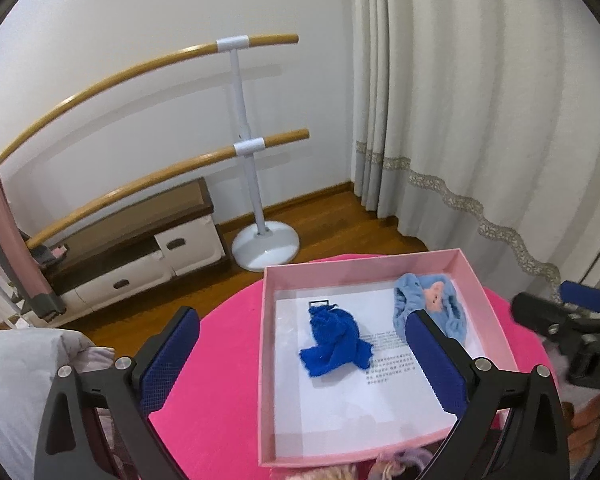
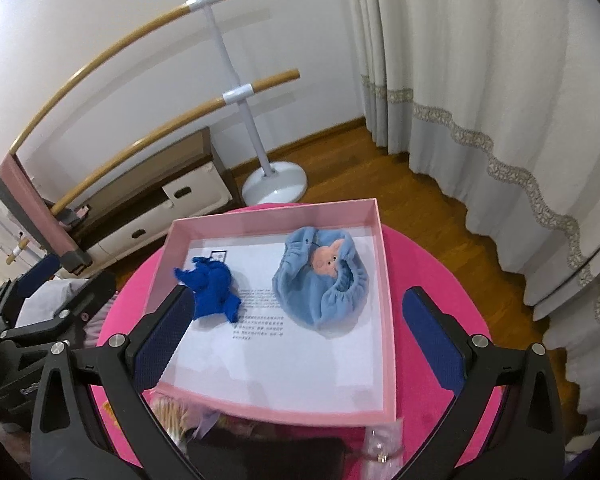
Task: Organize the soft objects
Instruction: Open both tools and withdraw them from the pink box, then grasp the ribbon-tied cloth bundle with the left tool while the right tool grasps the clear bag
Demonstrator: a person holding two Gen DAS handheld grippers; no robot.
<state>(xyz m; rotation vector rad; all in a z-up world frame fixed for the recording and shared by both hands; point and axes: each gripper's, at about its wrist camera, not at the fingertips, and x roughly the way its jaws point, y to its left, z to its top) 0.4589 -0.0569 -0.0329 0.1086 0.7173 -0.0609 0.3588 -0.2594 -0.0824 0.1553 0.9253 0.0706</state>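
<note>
Cloth (image 1: 336, 340) and cap (image 2: 322, 276) are laid apart in the pink box (image 2: 386, 320) near its far wall, seemingly sorted there, while left gripper (image 1: 300, 364) and right gripper (image 2: 300, 340) are held spread, empty, above the near edge.

Blue cloth (image 2: 214, 290), cap (image 2: 322, 276) — in box (image 2: 386, 280)

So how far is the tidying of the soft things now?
Done: the dark blue cloth and the light blue pouch lie in the pink box. In hand: nothing; left gripper and right gripper are open and empty. Left: some blurred items in front of the box.
</note>
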